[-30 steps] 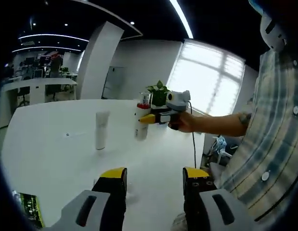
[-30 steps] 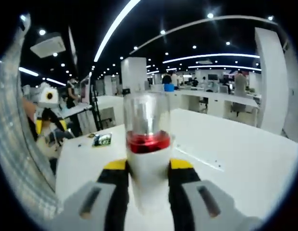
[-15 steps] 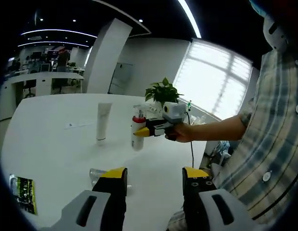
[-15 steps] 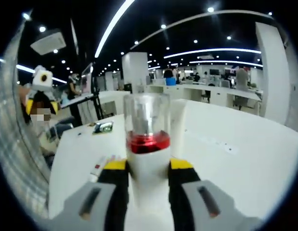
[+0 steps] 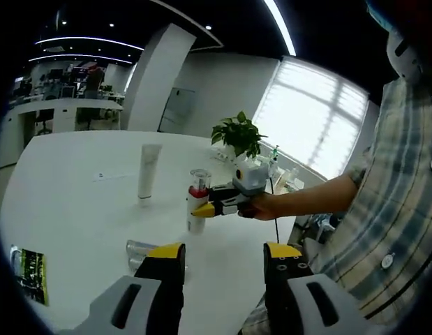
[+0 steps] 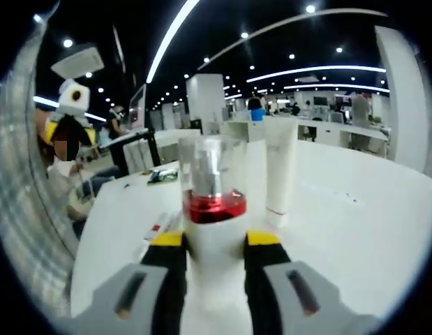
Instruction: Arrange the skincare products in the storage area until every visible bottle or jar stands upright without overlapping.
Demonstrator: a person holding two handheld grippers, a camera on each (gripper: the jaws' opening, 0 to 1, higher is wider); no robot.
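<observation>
A white pump bottle (image 6: 214, 209) with a red collar and a clear cap stands upright between my right gripper's (image 6: 214, 241) jaws, which are shut on its body. In the left gripper view the same bottle (image 5: 197, 204) is held low over the white table (image 5: 76, 209); whether its base touches I cannot tell. A white tube (image 5: 149, 172) stands upright on its cap behind it, also seen as the white tube (image 6: 280, 171). A clear container (image 5: 139, 249) lies on its side just ahead of my left gripper (image 5: 222, 255), which is open and holds nothing.
A green and yellow packet (image 5: 27, 265) lies near the table's left edge. A potted plant (image 5: 240, 132) and small items stand at the far side by the window. The person's arm (image 5: 306, 202) and plaid shirt take up the right.
The right gripper has carried the pump bottle down and closer to the table, in front of the white tube. The left gripper stays open; its view has shifted slightly.
</observation>
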